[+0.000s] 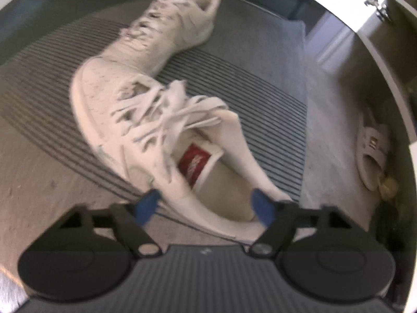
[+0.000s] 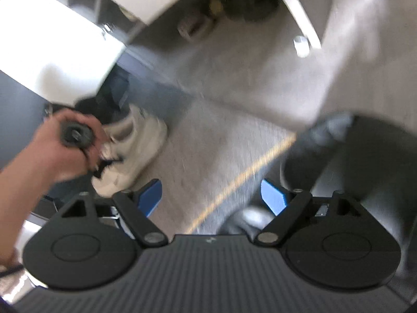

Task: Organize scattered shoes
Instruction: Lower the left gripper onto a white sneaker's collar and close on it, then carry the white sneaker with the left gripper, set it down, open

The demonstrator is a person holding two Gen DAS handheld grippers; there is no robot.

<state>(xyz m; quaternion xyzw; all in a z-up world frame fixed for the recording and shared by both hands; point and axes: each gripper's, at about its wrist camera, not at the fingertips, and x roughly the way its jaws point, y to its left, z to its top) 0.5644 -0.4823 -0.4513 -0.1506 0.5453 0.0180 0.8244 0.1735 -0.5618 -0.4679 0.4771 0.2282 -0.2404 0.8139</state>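
In the left wrist view, the left gripper [image 1: 206, 206] pointed steeply down over the heel end of a white sneaker [image 1: 146, 133] lying on a striped mat [image 1: 247, 99] in the middle of the frame. Its blue fingers [image 1: 262, 207] stood apart, one outside the shoe's left wall, the other at the inner edge of the right collar, so the heel opening sat between them; whether the pads were pressing the shoe could not be told through the blur. A red insole label [image 1: 194, 164] showed inside the shoe. A second sneaker [image 1: 177, 23] lay toe to toe with the first, higher in the frame, also on the mat. At the right edge a pale slide sandal [image 1: 372, 154] sat under a white cabinet [image 1: 385, 60]. In the right wrist view, the right gripper [image 2: 211, 198] hung with its jaws spread wide and nothing between them, over grey floor [image 2: 234, 83] crossed by a yellow line [image 2: 242, 177]. At the left of that frame a hand [image 2: 60, 151] gripped the other tool's handle just above the white sneaker. A dark blurred shape filled the right side.
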